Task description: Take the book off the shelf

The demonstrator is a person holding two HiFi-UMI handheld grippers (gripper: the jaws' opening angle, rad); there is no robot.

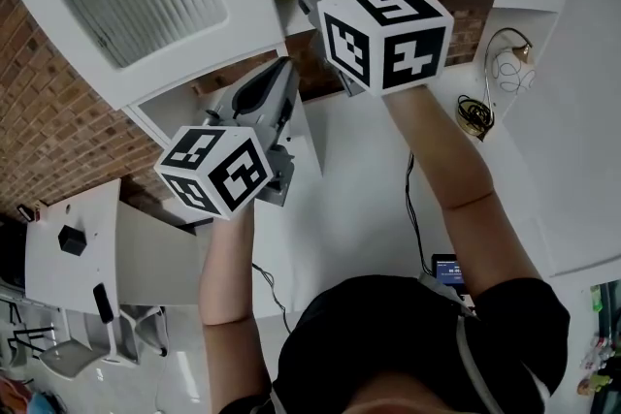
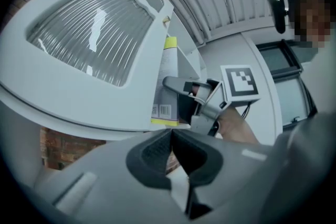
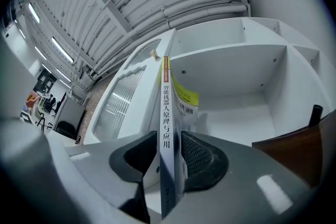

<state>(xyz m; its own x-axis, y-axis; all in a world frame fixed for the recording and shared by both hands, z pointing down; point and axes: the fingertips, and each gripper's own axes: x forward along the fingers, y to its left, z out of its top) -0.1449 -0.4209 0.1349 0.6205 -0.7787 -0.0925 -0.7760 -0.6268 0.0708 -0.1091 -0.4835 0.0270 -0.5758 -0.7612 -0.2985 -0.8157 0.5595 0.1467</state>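
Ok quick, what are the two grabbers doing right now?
Left gripper: shut, holding nothing.
Right gripper: open, with the book standing between its jaws.

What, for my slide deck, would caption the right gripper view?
The hand-held gripper, jaws either side of a book, reaching into a white shelf.

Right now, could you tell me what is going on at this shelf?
A person is working at a white shelf with a gripper in each hand. The right gripper has its open jaws on either side of the spine of the upright book, which stands in the shelf compartment, not yet taken out. The left gripper is held further back, shut and empty.
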